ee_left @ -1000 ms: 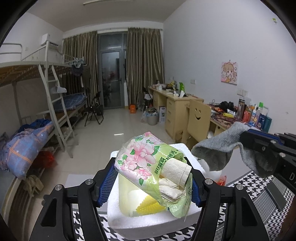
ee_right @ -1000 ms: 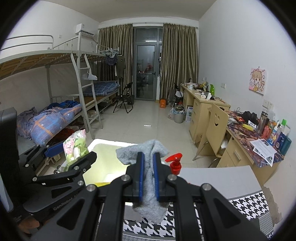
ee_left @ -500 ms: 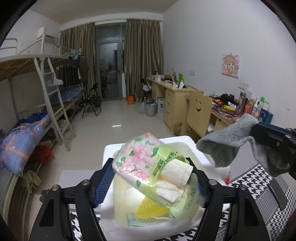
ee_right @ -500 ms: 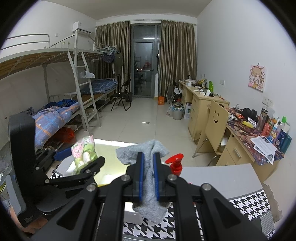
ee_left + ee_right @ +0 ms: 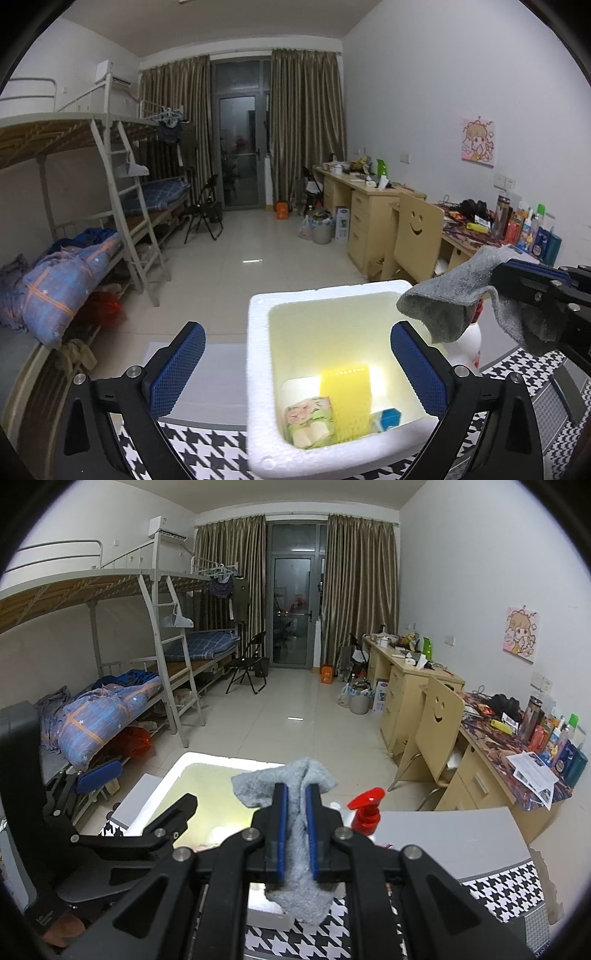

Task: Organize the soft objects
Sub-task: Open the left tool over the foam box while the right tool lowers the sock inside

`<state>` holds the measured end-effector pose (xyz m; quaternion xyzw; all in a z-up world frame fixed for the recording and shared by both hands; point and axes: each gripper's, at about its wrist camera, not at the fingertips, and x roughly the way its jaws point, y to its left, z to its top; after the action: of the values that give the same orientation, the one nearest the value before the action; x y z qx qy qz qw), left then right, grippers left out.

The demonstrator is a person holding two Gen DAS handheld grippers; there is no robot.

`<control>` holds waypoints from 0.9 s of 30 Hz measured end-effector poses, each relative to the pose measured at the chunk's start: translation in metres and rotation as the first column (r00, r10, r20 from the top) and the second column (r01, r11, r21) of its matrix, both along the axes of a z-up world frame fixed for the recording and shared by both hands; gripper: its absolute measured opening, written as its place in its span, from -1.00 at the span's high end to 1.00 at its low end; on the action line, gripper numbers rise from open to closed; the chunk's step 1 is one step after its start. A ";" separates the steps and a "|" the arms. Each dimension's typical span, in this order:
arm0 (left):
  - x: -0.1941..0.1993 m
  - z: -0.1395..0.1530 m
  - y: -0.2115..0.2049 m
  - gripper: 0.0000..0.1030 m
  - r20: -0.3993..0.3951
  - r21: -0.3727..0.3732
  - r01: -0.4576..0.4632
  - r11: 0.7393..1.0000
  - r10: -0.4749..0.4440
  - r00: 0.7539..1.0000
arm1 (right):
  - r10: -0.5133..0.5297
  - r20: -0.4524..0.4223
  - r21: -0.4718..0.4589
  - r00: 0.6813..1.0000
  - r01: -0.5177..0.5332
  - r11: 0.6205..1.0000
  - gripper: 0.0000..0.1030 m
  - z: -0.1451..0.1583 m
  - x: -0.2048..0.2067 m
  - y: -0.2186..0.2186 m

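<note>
A white foam box [image 5: 258,369] stands on the houndstooth table cover. Inside it lie a floral tissue pack [image 5: 308,421], a yellow ribbed piece [image 5: 345,398] and a small blue-and-white packet [image 5: 386,421]. My left gripper [image 5: 295,332] hovers over the box with its jaws opening wide, and nothing is pressed between the blue pads [image 5: 177,369]. To its right, my right gripper [image 5: 295,794] is shut on a grey sock-like cloth [image 5: 255,782], which hangs over the box's right edge [image 5: 443,306].
A red-topped pump bottle [image 5: 365,808] stands just right of the box. A grey board [image 5: 443,830] lies on the table beyond it. A smiley-face chair [image 5: 417,236] and cluttered desks line the right wall, and a bunk bed [image 5: 74,258] fills the left.
The left jaws spread apart and let go of the floral tissue pack, which dropped to the bottom of the foam box. The right gripper kept still with the grey cloth.
</note>
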<state>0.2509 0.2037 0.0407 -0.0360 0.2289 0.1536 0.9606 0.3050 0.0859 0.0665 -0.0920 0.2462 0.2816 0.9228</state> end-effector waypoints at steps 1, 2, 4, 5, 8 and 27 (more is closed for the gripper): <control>-0.001 0.001 0.001 -0.97 0.001 -0.001 -0.006 1.000 0.006 1.000 | 0.002 -0.002 -0.001 1.000 -0.002 1.000 0.75 0.000 0.000 0.002; -0.003 0.001 0.004 -0.97 0.005 -0.004 -0.015 1.000 0.015 1.000 | 0.004 -0.004 -0.002 1.000 -0.004 1.000 0.75 -0.001 0.000 0.003; -0.007 0.003 0.008 -0.97 0.011 -0.006 -0.026 1.000 0.026 1.000 | 0.013 -0.008 -0.007 1.000 -0.013 1.000 0.75 -0.002 0.000 0.008; -0.008 0.003 0.009 -0.97 0.013 -0.005 -0.031 1.000 0.031 0.999 | 0.016 -0.010 -0.008 1.000 -0.016 1.000 0.75 -0.002 0.000 0.009; -0.013 0.005 0.015 -0.97 0.017 0.003 -0.046 0.999 0.046 0.999 | 0.027 -0.017 -0.008 0.999 -0.027 1.000 0.75 -0.003 0.001 0.014; -0.033 0.004 0.028 -0.98 0.028 0.005 -0.081 0.997 0.081 0.996 | 0.086 -0.062 -0.020 0.994 -0.087 0.996 0.75 -0.013 0.005 0.041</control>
<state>0.2179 0.2314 0.0448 -0.0446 0.2134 0.1924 0.9568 0.3099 0.1272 0.0530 -0.1045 0.2731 0.3213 0.9007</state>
